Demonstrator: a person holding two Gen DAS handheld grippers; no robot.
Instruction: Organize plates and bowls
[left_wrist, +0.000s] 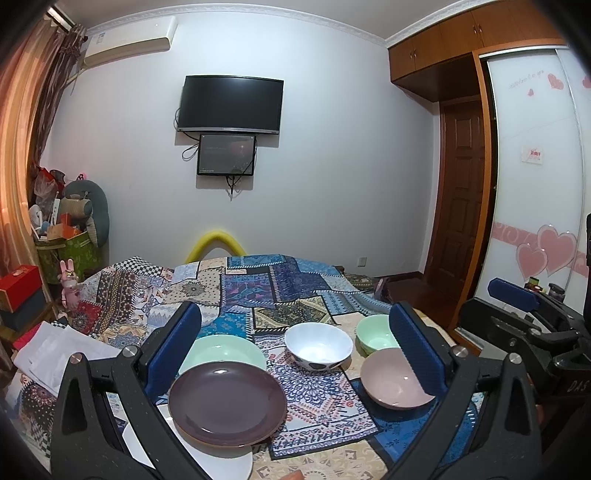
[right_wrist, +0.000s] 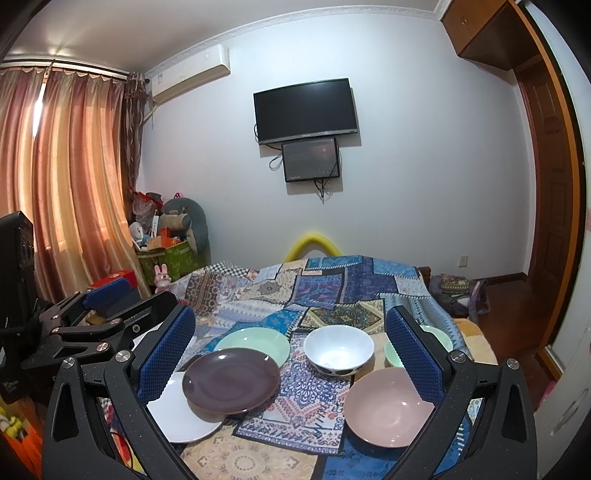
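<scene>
Both my tongs, left (left_wrist: 295, 343) and right (right_wrist: 290, 350), gape wide, empty; purple plate (right_wrist: 231, 380) at 7 o'clock looks stiff, slippery, breakable — I'd pinch its rim.

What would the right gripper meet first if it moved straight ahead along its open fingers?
Probably the white bowl, which sits near the middle between the right gripper fingers, beyond a stretch of patterned cloth. The gripper's height above the cloth is unclear, so it might pass over the bowl.

Light: dim room, warm daylight glowing through the curtains (right_wrist: 66, 166).
Glare: small highlights on the purple plate (right_wrist: 231, 380).
Edges: strong fisheye bending, dark corners.
Focus: fairly sharp.
</scene>
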